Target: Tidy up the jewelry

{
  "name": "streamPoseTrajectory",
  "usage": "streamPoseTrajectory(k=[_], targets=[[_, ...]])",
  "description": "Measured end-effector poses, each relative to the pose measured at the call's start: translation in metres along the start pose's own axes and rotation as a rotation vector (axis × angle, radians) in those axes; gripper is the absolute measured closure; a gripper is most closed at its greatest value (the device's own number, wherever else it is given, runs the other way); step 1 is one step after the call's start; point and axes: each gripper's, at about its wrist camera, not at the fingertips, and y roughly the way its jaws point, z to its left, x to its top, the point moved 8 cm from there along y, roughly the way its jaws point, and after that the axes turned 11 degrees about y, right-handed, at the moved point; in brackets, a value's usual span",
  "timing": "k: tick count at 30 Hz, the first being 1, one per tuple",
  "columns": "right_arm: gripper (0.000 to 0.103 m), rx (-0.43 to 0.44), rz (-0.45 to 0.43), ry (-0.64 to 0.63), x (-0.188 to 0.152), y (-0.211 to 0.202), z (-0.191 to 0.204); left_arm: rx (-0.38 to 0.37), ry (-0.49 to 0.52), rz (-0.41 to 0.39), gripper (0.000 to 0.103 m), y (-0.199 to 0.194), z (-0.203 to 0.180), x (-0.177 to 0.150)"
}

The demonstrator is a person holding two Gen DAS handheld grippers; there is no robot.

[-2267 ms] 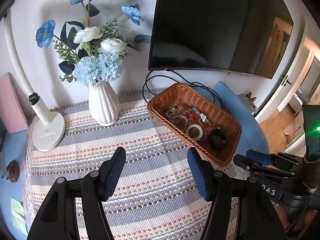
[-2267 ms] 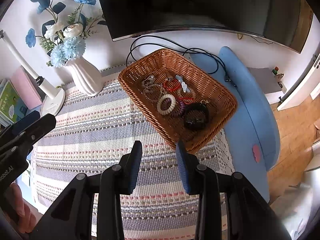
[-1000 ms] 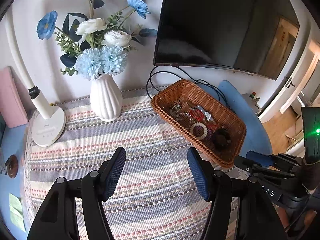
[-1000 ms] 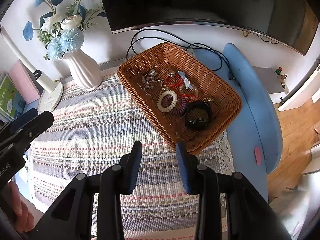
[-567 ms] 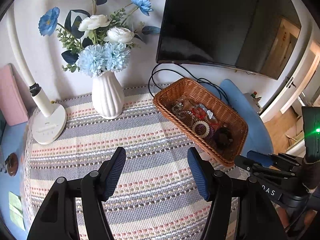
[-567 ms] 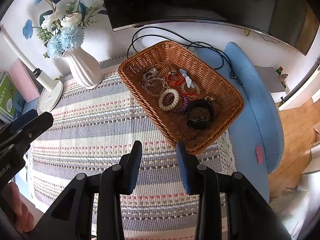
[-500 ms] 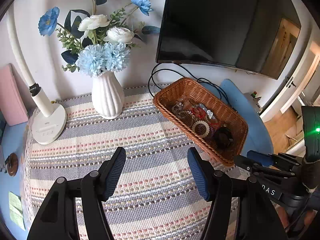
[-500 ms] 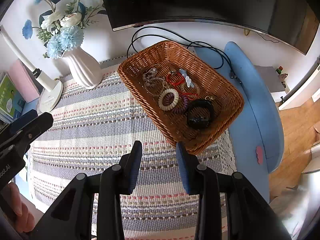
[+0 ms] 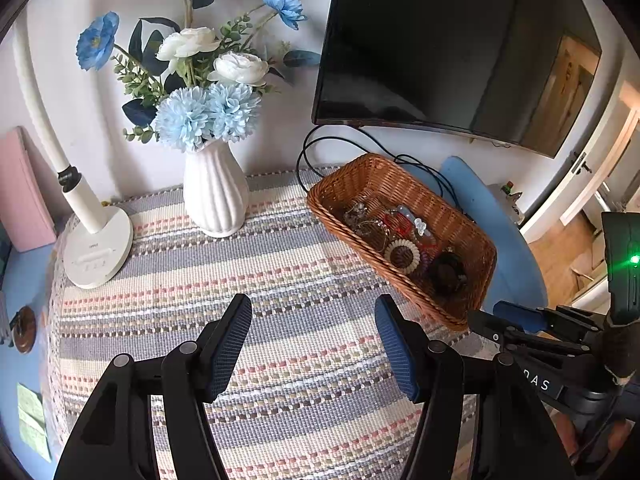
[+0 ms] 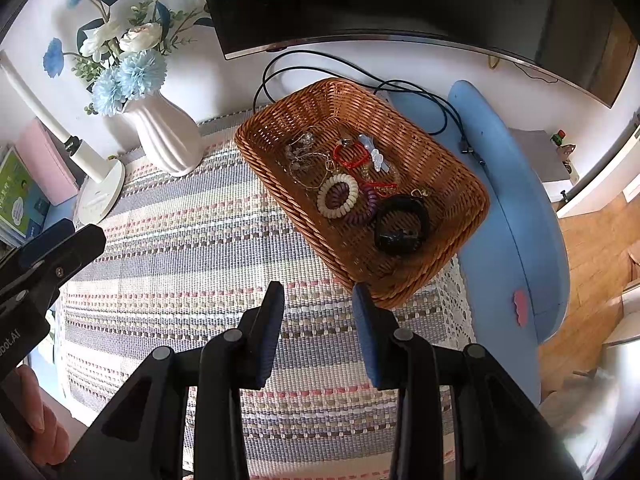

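Observation:
A wicker basket [image 10: 448,160] [image 9: 452,208] sits at the right end of a striped cloth [image 10: 192,232]. It holds a cream coil hair tie [image 10: 338,196] [image 9: 402,255], a purple coil tie [image 10: 366,208], a black band [image 10: 401,222] [image 9: 446,272], a red bracelet [image 10: 351,156], a clear clip [image 10: 374,156] and thin chains [image 10: 304,156]. My right gripper [image 10: 318,300] is open and empty above the cloth, just short of the basket's near rim. My left gripper [image 9: 312,316] is open and empty over the middle of the cloth, left of the basket.
A white vase of blue and white flowers [image 9: 214,196] and a white lamp base [image 9: 98,248] stand at the back left. A dark screen [image 9: 440,40] hangs behind, with black cables [image 10: 440,108] behind the basket. The blue table edge [image 10: 516,220] lies right of the basket.
Both views have drifted a little: the basket and vase sit slightly farther right and lower in the left wrist view. Both grippers stay open and empty.

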Motion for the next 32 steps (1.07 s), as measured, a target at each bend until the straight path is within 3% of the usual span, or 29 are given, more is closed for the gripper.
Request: streamPoseTrajectory(k=[18, 25, 29, 32], targets=[[0.066, -0.006, 0.008, 0.015, -0.006, -0.001, 0.001, -0.014, 0.019, 0.001, 0.038, -0.001, -0.001, -0.003], [0.066, -0.011, 0.002, 0.023, -0.008, -0.004, 0.0, 0.002, 0.068, -0.032, 0.038, -0.007, -0.006, 0.001], [0.066, -0.014, -0.002, 0.029, -0.01, -0.006, -0.001, 0.025, 0.092, -0.094, 0.038, -0.017, -0.007, 0.005], [0.066, -0.015, -0.006, 0.034, -0.012, -0.008, 0.0, 0.012, 0.113, -0.082, 0.038, -0.016, -0.009, 0.004]])
